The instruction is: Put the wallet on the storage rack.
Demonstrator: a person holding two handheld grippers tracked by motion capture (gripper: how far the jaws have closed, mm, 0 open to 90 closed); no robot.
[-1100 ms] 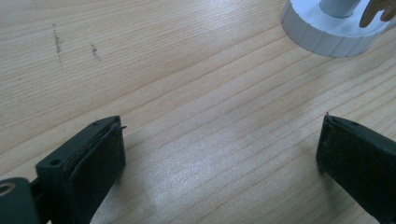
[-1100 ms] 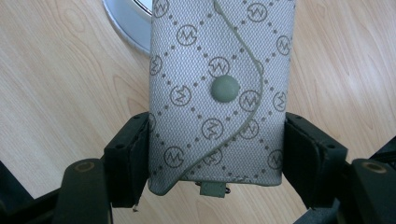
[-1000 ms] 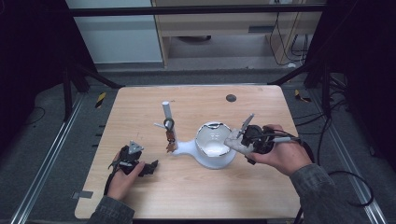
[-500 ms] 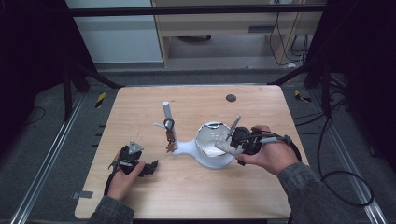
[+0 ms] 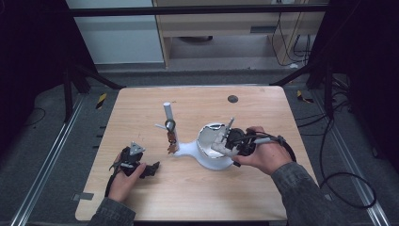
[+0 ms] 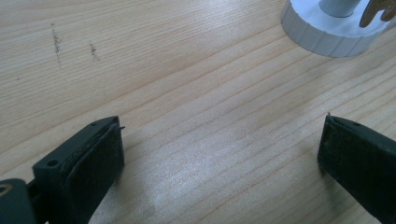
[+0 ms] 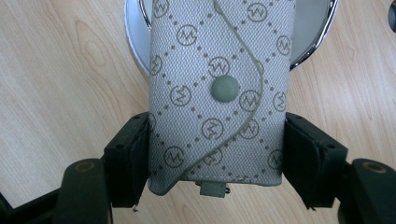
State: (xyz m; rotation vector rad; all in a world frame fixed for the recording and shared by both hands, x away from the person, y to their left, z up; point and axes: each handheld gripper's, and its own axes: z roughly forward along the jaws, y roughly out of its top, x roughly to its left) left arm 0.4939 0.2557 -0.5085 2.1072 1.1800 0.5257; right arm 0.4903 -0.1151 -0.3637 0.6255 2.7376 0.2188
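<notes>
The right gripper [image 7: 217, 154], jaws clamped on a patterned pouch [image 7: 219, 88], hovers over the white dish [image 5: 210, 151]; the next move is probably lowering it in and letting go, while the left gripper [image 6: 219, 154] rests open on the desk [image 5: 197, 197].

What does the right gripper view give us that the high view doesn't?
Right gripper view: the grey pouch close up, with its monogram print, snap button and flap, pressed between the two black jaws. High view: the whole table, the white stand with its hanging trinket, and the left gripper resting near the front edge. Both: the right gripper holding the pouch over the white dish.
</notes>
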